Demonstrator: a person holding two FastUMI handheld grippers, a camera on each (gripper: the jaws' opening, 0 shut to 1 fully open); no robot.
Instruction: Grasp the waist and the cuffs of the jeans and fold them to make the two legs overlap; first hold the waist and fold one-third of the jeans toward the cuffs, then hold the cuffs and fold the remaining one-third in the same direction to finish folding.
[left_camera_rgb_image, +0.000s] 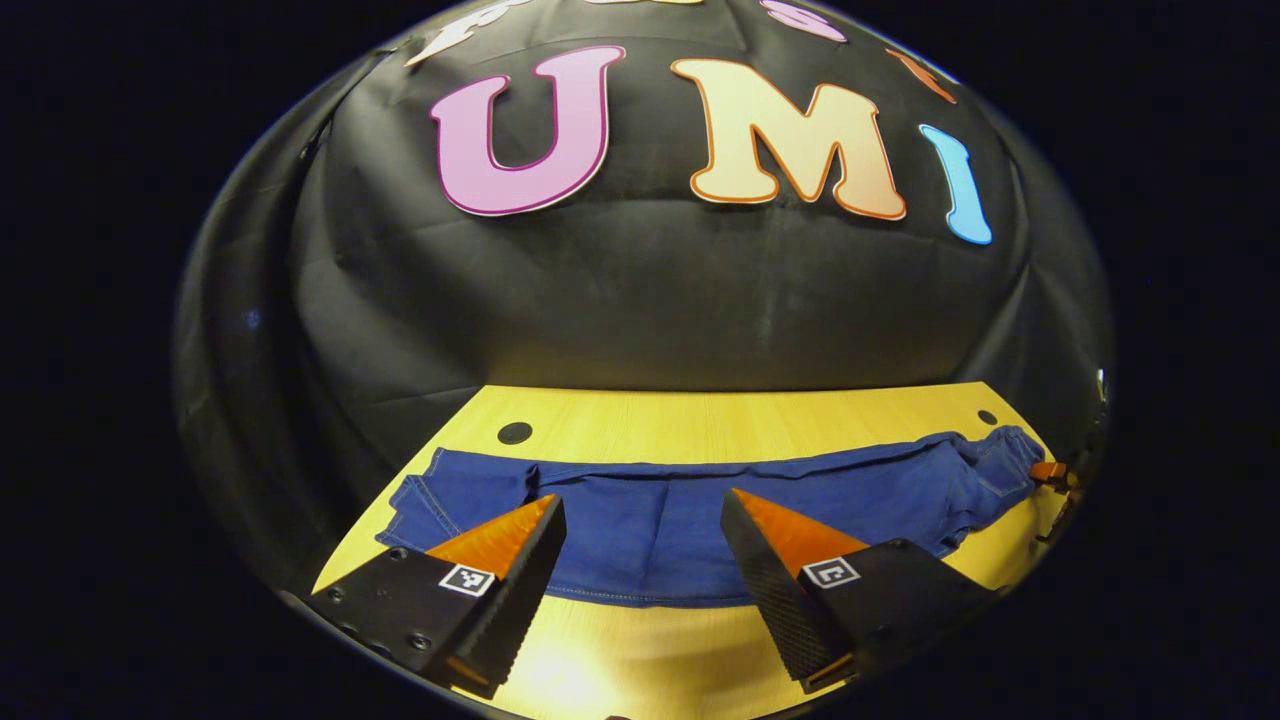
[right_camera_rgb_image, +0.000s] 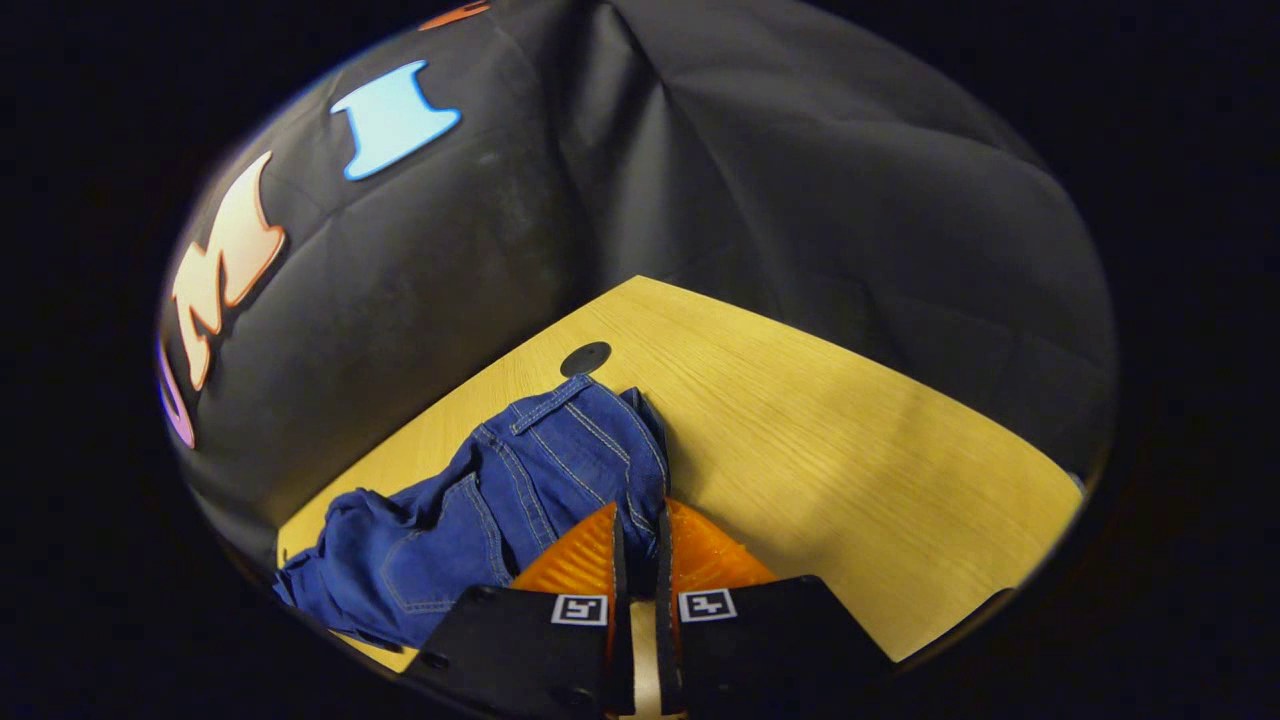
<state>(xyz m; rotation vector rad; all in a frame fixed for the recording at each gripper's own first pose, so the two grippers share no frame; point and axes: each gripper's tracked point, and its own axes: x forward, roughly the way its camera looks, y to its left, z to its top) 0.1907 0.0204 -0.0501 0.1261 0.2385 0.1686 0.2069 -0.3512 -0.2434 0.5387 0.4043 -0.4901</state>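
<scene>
The blue jeans (left_camera_rgb_image: 690, 520) lie stretched out sideways on a yellow wooden table (left_camera_rgb_image: 720, 415). The wood is smooth, with thin grain lines running along it. In the left gripper view the denim looks soft and mostly flat, with a stitched hem along the near edge. The part on the left lies neat, and the part on the far right is bunched and wrinkled.

The left gripper (left_camera_rgb_image: 640, 520) hangs just over the near edge of the jeans. Its two fingers are spread wide, with blue cloth showing in the gap between them. They hold nothing. Each finger is shaped like a wedge that comes to a point, and the inner face has a bumpy, ribbed grip. A small square black-and-white marker sits on each one.

In the right gripper view, the jeans are crumpled into a lumpy heap with pale stitching and a pocket seam showing. The right gripper (right_camera_rgb_image: 640, 520) has its fingers pinched close together on a fold of the denim at the edge of that heap.

A round black dot (right_camera_rgb_image: 585, 358) sits on the table just past the cloth. Behind the table hangs a black cloth wall (right_camera_rgb_image: 800, 180), creased and a bit shiny.
</scene>
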